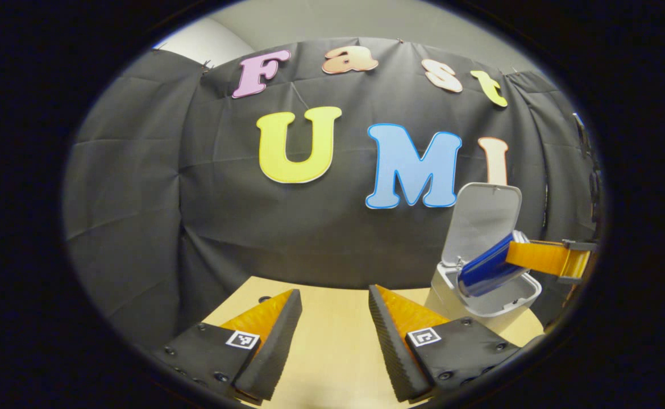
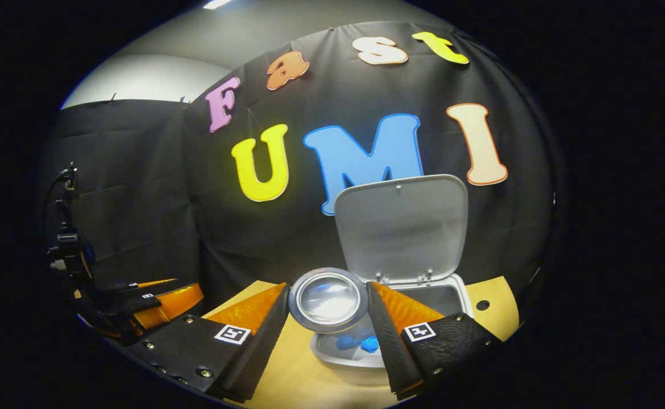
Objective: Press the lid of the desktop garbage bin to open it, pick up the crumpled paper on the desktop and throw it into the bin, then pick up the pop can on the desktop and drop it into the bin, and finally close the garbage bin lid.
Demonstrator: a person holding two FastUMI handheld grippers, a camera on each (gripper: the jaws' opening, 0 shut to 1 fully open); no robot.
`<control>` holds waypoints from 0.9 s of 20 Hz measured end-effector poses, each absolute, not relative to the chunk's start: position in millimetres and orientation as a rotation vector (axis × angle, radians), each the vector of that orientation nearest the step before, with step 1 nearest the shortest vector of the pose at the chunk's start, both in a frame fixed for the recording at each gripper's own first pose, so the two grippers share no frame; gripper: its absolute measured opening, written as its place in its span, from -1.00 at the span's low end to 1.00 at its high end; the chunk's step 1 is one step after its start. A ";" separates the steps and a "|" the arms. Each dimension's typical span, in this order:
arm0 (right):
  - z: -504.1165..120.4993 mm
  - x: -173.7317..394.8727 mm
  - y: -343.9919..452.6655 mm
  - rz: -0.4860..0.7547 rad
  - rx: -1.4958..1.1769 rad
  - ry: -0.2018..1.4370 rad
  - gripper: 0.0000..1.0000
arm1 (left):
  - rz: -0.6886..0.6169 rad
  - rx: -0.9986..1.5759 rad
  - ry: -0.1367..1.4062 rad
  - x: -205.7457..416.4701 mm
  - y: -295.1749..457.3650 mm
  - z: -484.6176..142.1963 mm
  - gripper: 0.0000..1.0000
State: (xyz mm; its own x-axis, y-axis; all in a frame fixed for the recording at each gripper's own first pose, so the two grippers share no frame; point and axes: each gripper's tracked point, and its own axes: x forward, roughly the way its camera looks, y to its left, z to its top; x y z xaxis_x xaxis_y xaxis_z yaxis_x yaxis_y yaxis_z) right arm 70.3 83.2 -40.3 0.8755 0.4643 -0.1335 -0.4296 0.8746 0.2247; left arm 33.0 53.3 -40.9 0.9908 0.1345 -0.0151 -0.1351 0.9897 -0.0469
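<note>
Pop can (image 1: 489, 267) blue, silver end; bin (image 1: 483, 301) and raised lid (image 2: 402, 227) pale grey; desktop (image 1: 332, 335) light wood; blue crumpled paper (image 2: 358, 343) inside bin.

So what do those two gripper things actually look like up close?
The left gripper and the right gripper look alike. Each has two wedge-shaped fingers that taper to a point and have ribbed inner faces. Every finger carries a small square black-and-white marker and is fixed to its base with round screws.

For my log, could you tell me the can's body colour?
Blue, clearest in the left gripper view: can.
</note>
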 end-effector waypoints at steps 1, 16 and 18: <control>-43.2 71.2 71.8 0.441 0.186 0.191 0.66 | 0.131 -0.047 0.013 34.5 50.2 -41.3 0.60; -90.4 70.9 5.9 0.251 0.182 0.296 0.72 | 0.093 -0.030 0.034 45.6 32.8 -46.6 0.60; -88.0 71.3 4.4 0.248 0.193 0.292 0.75 | 0.093 -0.027 0.034 46.0 32.5 -46.2 0.61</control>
